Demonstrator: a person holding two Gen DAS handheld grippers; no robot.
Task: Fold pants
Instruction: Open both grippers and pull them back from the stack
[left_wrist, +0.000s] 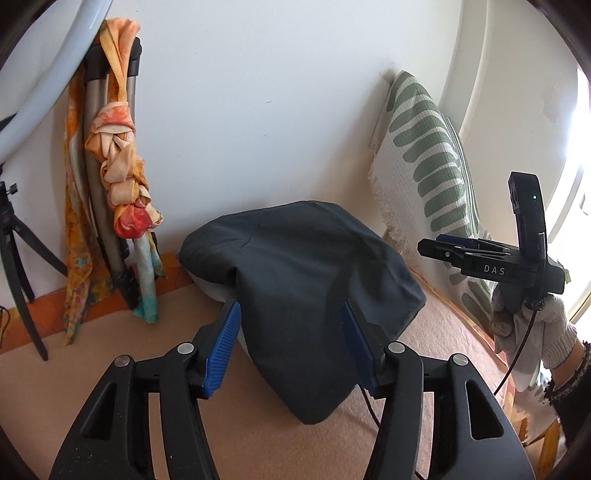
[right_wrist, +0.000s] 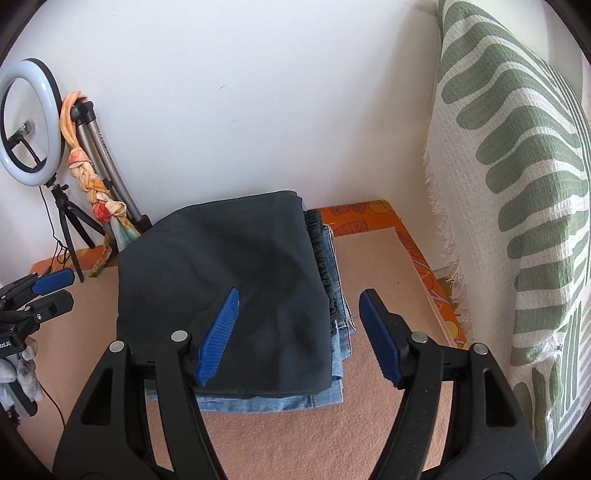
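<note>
Resting folded on a denim stack (right_wrist: 332, 391) at the far middle, the dark pants (right_wrist: 229, 280) are released; both parted grippers, left gripper (left_wrist: 291, 347) and right gripper (right_wrist: 299, 338), are best withdrawn without snagging.

**Black grippers, blue pads, a gloved hand**

The left gripper (left_wrist: 291, 347) is showing black arms with silver rivets and ribbed blue pads (left_wrist: 223, 347). The right gripper (right_wrist: 301, 339) is wearing the same, lettered "DAS", a green light glowing. A white knit glove (left_wrist: 532, 325) and dark cuff are covering the hand; a thin black cable is trailing.
</note>
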